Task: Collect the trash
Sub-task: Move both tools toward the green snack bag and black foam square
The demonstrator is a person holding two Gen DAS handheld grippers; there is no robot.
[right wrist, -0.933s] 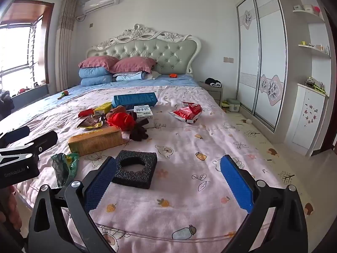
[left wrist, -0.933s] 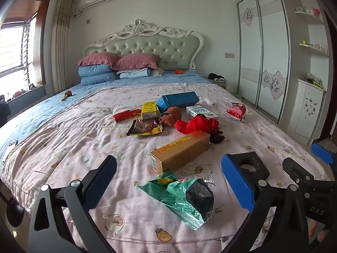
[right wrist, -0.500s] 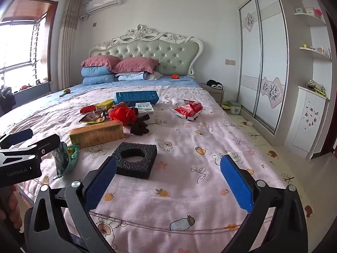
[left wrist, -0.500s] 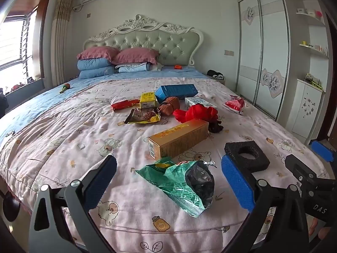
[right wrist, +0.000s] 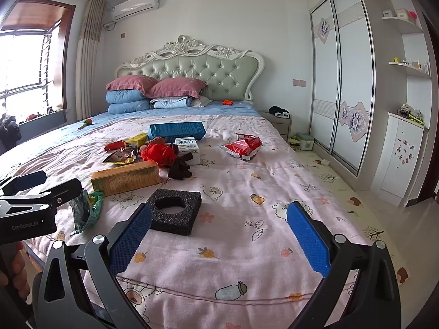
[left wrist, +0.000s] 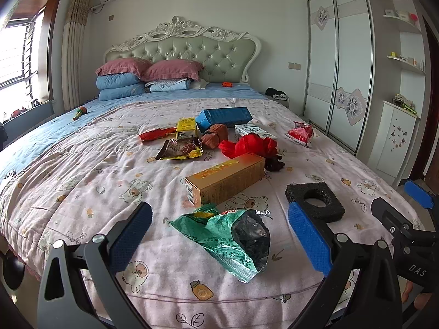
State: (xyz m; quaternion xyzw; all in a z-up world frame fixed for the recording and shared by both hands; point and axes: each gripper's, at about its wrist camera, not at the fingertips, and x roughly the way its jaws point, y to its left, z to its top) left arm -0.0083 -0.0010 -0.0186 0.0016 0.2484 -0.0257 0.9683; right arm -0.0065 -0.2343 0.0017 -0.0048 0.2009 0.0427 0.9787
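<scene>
Trash is spread right across the bed [left wrist: 82, 164], and both tongs are closing in on the near end of it. Compared with a second ago, the left view has dropped and pushed forward: the crumpled green wrapper [left wrist: 227, 235] now sits larger, low in the centre of the frame, squarely between the blue pads of the left gripper [left wrist: 219, 235]. Its jaws stand wide apart, nothing in them. That looks like the first pick lining up.

Over in the right view, the right gripper [right wrist: 216, 235] has also crept closer, jaws spread and empty, and the black foam square [right wrist: 175, 211] lies just beyond its left pad, lower centre-left of the frame. The left tool pokes in at the left edge there, with the green wrapper behind it.

Further up the bed, mid-frame, the rest waits: an orange box [left wrist: 225, 181] just behind the wrapper, a brown snack packet [left wrist: 181, 149], a red wrapper [left wrist: 156, 134], a yellow carton [left wrist: 186, 128], a blue box [left wrist: 223, 118], a white milk carton [left wrist: 255, 131], a red bag [left wrist: 300, 135] off to the right. Red cloth [left wrist: 249, 145] sits among them; whether that counts as rubbish I cannot say.

No bin shows in either view, so nothing is collected yet.
</scene>
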